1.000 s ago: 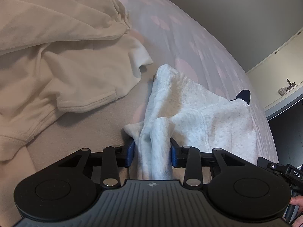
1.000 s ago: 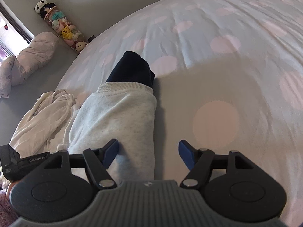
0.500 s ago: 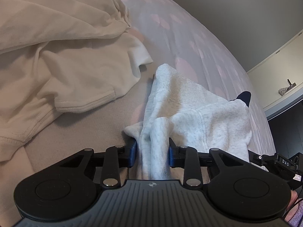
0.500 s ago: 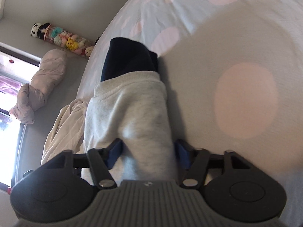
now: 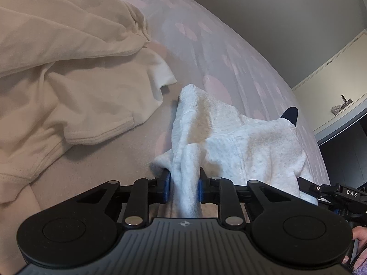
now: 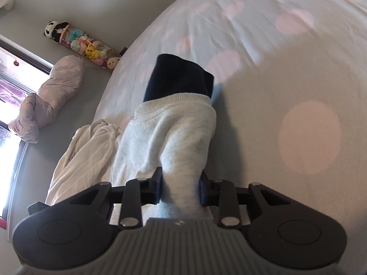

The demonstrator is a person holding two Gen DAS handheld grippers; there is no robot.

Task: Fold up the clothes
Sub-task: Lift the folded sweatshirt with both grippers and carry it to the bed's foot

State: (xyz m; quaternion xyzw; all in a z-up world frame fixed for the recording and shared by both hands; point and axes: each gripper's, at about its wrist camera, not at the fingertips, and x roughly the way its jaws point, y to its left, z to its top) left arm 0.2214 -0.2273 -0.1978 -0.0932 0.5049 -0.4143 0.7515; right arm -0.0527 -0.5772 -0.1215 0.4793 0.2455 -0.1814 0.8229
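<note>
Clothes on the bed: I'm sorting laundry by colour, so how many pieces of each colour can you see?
Cream: 1, the cream garment lying crumpled on the spotted bedsheet.
Light grey: 1, the grey sweatshirt, pinched in both the left gripper and the right gripper.
Navy: 1, the navy piece showing past the sweatshirt's hem.
Total: 3

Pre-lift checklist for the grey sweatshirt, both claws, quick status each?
1. Left claw pinching the grey sweatshirt: ok, its jaws have just been closing and the pads press a bunched fold.
2. Right claw pinching it too: ok, jaws just closed onto the fabric.
3. Only one layer in each pinch: cannot tell.
4. Cream garment clear of the sweatshirt: ok, apart on the left.
5. Navy cuff free: cannot tell, it sticks out past the grey hem.
6. Bedspread kept out of both pinches: cannot tell.
</note>
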